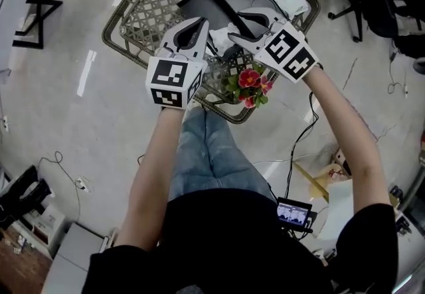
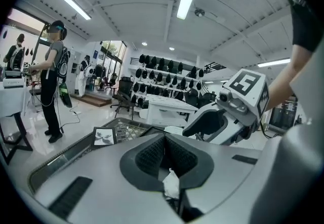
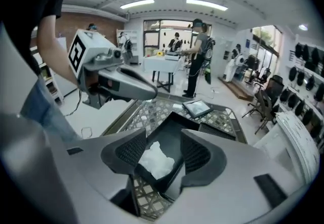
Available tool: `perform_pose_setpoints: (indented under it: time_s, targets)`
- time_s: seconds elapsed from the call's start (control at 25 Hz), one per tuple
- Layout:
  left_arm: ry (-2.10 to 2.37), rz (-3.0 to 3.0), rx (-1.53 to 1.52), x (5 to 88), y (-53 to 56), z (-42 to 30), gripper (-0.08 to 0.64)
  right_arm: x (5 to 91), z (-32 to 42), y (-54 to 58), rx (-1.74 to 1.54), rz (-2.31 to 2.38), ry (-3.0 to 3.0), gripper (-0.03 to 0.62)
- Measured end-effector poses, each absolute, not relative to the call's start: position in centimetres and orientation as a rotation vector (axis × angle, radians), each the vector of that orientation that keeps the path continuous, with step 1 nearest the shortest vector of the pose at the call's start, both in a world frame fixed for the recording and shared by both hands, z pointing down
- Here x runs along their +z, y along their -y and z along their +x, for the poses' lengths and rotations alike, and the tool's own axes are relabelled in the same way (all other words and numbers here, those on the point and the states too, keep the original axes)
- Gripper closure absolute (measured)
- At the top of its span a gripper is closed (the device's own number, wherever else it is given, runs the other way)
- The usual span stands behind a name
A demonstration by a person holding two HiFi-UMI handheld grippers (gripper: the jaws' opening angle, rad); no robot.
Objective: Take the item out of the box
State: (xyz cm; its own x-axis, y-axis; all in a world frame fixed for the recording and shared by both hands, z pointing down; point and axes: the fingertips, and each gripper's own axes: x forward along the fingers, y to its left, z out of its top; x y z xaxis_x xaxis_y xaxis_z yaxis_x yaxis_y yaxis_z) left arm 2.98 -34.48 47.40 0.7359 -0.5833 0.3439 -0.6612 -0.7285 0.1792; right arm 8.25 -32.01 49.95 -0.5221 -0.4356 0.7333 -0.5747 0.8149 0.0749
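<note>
Zero lifted yet, hovering wide-open right gripper over white wad in black box below, left gripper narrow beside, needing lowering then closing.

Two pale grey grippers, the left gripper and the right gripper, each carry a cube of black-and-white square markers. Crumpled white paper sits in a black rectangular box. The brown-rimmed woven table has a cream lattice pattern. Red flowers with green leaves. Faded blue jeans, black shirt.
</note>
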Motion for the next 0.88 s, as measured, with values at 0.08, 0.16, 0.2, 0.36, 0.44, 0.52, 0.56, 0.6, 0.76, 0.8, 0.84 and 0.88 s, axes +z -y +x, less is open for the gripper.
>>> perform_pose_setpoints:
  time_s: [0.08,0.16,0.2,0.36,0.44,0.52,0.56,0.6,0.76,0.8,0.84,0.88]
  targets:
    - [0.977,2.629,0.391,48.4,34.4,2.9,0.540,52.6,7.9,31.6,0.181,0.593,2.140,0.376]
    - [0.975,2.618,0.399,49.2,34.3,3.1,0.540,54.9,7.6,31.1,0.141,0.460,2.076,0.377]
    - [0.973,2.615,0.404,49.6,34.3,3.2,0.540,55.9,7.5,30.8,0.123,0.402,2.048,0.377]
    - [0.977,2.589,0.423,51.1,34.3,3.4,0.540,58.8,7.0,29.9,0.058,0.217,1.963,0.382]
    - [0.983,2.574,0.423,51.7,34.5,3.4,0.540,60.2,7.1,29.6,0.024,0.157,1.913,0.383]
    - [0.985,2.565,0.426,52.0,34.5,3.5,0.540,61.4,7.3,29.6,-0.001,0.112,1.869,0.387]
    - [0.985,2.563,0.428,52.2,34.5,3.5,0.540,61.9,7.4,29.6,-0.015,0.090,1.847,0.391]
    - [0.986,2.561,0.429,52.3,34.6,3.5,0.540,62.4,7.5,29.6,-0.035,0.065,1.823,0.398]
    - [0.991,2.552,0.424,52.6,34.6,3.3,0.540,64.0,7.4,29.5,-0.093,-0.035,1.734,0.416]
    - [0.993,2.550,0.422,52.6,34.6,3.2,0.540,64.4,7.4,29.4,-0.088,-0.052,1.717,0.416]
    - [0.995,2.548,0.422,52.7,34.5,3.2,0.540,64.8,7.5,29.4,-0.082,-0.065,1.699,0.416]
    - [0.996,2.547,0.424,52.7,34.5,3.1,0.540,65.2,7.5,29.4,-0.080,-0.076,1.680,0.416]
